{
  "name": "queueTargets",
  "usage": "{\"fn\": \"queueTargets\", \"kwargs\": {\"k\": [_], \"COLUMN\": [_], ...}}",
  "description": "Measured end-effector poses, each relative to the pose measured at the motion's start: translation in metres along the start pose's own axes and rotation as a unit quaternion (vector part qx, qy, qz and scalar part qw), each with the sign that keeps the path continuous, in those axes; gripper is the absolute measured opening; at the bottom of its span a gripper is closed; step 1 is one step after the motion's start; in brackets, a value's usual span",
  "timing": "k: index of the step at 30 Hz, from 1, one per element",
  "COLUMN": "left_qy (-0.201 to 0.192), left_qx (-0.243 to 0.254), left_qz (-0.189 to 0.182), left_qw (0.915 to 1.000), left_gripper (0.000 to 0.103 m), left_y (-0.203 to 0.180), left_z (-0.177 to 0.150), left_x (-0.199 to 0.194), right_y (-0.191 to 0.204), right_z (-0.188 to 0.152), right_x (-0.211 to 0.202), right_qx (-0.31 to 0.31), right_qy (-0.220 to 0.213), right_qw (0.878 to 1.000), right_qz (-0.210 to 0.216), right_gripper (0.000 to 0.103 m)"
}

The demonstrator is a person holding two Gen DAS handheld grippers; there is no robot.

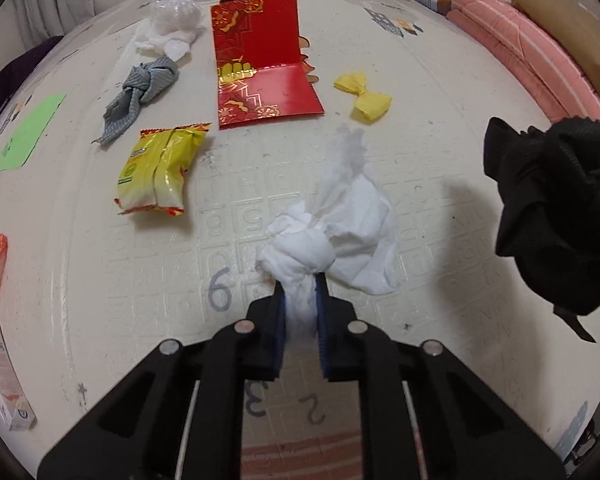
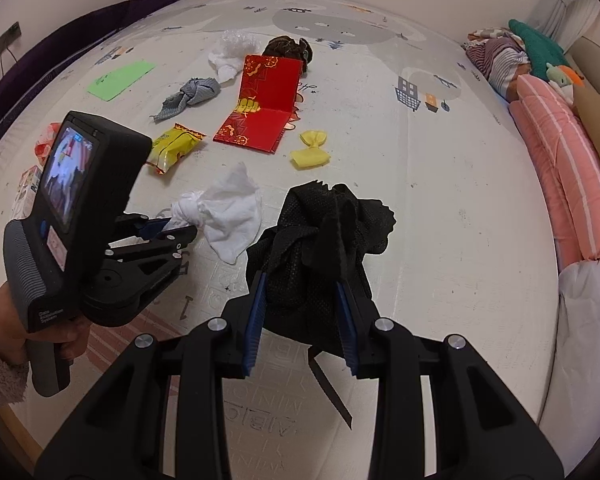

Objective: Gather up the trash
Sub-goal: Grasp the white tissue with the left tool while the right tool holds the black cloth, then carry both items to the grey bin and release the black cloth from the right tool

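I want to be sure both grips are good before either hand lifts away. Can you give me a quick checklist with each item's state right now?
1. Left gripper closed on the white cloth: ok, the pads pinch it just behind the knot.
2. Right gripper holding the black cloth: ok, the bundle sits between the pads, off the mat.
3. White cloth free of other items: ok, it lies apart from the yellow packet and the red envelope.
4. The two cloths clear of each other: ok, a gap shows between them.
5. Somewhere to drop the trash: cannot tell, no bin or bag is in view.
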State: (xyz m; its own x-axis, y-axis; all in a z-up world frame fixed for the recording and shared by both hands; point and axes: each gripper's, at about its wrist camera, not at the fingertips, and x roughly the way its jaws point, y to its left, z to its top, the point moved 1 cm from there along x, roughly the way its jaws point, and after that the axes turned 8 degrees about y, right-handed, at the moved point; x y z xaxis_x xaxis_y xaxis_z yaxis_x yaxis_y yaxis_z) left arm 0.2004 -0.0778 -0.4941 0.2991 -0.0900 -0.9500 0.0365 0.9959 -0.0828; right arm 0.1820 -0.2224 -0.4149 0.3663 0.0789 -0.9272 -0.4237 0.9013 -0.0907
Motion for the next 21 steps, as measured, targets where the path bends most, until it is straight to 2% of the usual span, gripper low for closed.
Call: {"fn": "queueTargets", "kwargs": {"k": [6, 11, 16, 21], "left_qy": [-0.015, -0.033, -0.044, -0.047], "left_qx": [-0.051, -0.113, -0.186, -0.27], "left_qz": [-0.002, 0.014, 0.047, 0.093], "left_qw": [0.9986, 0.993, 0.9804, 0.9572], "left_gripper": [0.013, 0.013, 0.014, 0.014], "left_y": [0.028, 0.085, 0.168, 0.262], "left_z": [-0.027, -0.066, -0.135, -0.231], "left_x": [-0.049, -0.1, -0.156, -0.213], "right_y": [0.029, 0.091, 0.196, 0.322], "right_z": [0.012, 0.024, 0.031, 0.025], "right_x": [-0.014, -0.034, -0.058, -0.087], "right_qx": [-0.041, -0.1, -0.172, -0.246], "right_qy": [-0.005, -0.014, -0.023, -0.037], "right_qw": [0.999, 0.994, 0.982, 0.961], "right_qz": [0.014, 0.033, 0.073, 0.119], "right_gripper": [0.032, 0.032, 0.032, 0.032]}}
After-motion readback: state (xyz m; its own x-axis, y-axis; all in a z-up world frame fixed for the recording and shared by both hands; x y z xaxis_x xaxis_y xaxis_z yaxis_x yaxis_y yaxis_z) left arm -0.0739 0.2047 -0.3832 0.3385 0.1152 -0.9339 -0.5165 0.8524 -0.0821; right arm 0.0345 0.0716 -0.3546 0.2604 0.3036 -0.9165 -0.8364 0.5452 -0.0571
